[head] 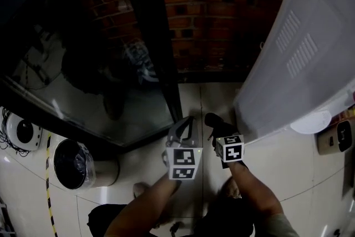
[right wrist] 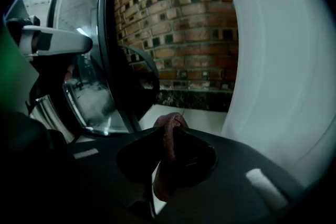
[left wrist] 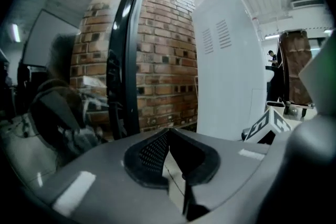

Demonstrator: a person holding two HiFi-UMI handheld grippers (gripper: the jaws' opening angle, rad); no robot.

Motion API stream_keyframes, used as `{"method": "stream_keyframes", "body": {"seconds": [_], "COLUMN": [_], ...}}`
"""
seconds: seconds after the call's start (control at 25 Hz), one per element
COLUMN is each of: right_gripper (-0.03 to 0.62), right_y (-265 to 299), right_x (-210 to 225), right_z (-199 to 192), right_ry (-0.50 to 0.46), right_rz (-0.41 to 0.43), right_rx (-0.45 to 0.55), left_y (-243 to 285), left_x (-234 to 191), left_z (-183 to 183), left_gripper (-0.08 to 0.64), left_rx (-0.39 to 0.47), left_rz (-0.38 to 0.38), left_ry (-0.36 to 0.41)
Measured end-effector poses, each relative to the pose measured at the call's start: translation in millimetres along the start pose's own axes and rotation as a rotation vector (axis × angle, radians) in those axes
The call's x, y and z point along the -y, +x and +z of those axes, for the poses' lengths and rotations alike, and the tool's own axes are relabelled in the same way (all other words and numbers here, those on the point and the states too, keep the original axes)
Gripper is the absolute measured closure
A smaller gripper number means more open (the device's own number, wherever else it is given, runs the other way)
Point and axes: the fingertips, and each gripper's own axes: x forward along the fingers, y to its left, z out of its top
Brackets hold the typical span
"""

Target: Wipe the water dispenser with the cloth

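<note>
The tall white water dispenser [head: 299, 58] stands at the right against the brick wall; it also fills the right of the left gripper view [left wrist: 226, 71] and of the right gripper view [right wrist: 283, 60]. My right gripper [right wrist: 169, 131] is shut on a reddish-brown cloth [right wrist: 164, 168], which sticks up past the jaw tips and hangs down between them. In the head view that gripper [head: 212, 119] sits low by the dispenser's foot, a short way from its side. My left gripper [head: 186, 124] is just left of it, jaws together with nothing between them [left wrist: 168, 132].
A red brick wall [head: 211, 3] runs behind. A glass door with a black frame [head: 150, 36] stands at the left. A round bin with a bag [head: 72, 164] and a round white device [head: 22, 131] stand on the pale tiled floor at the lower left.
</note>
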Motion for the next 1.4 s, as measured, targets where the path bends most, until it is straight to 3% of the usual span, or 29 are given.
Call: {"method": "stream_keyframes", "body": {"seconds": [0.16,0.32,0.52,0.84,1.0,1.2,1.4], "right_gripper": [0.551,0.551,0.551,0.551,0.55,0.549,0.549], "right_y": [-65,-142,-242,-351,-372,-370,-365], "right_x": [-9,-23,-12,-24,-28,-33,-19], "right_z": [82,152,240,355,395,423,446], "right_ry": [-0.076,-0.21,-0.327,-0.343,-0.385,-0.487,-0.561], "right_rz": [-0.049,-0.087,-0.25,-0.387,-0.489,-0.644,-0.791], "right_rx": [0.172,0.32,0.494,0.712,0.753,0.708,0.637], "left_y": [-18,-48,-71,-112,-131,-124,-97], "left_x": [7,10,19,46,41,14,12], "left_z": [63,119,188,286,306,312,329], "left_gripper": [0.558,0.559,0.56,0.56,0.56,0.56,0.56], "left_rx": [0.077,0.145,0.227,0.342,0.414,0.446,0.435], "left_rz": [-0.007,-0.005,-0.021,-0.052,-0.069,-0.067,-0.152], "left_ry": [0.038,0.056,0.082,0.126,0.138,0.119,0.107]}}
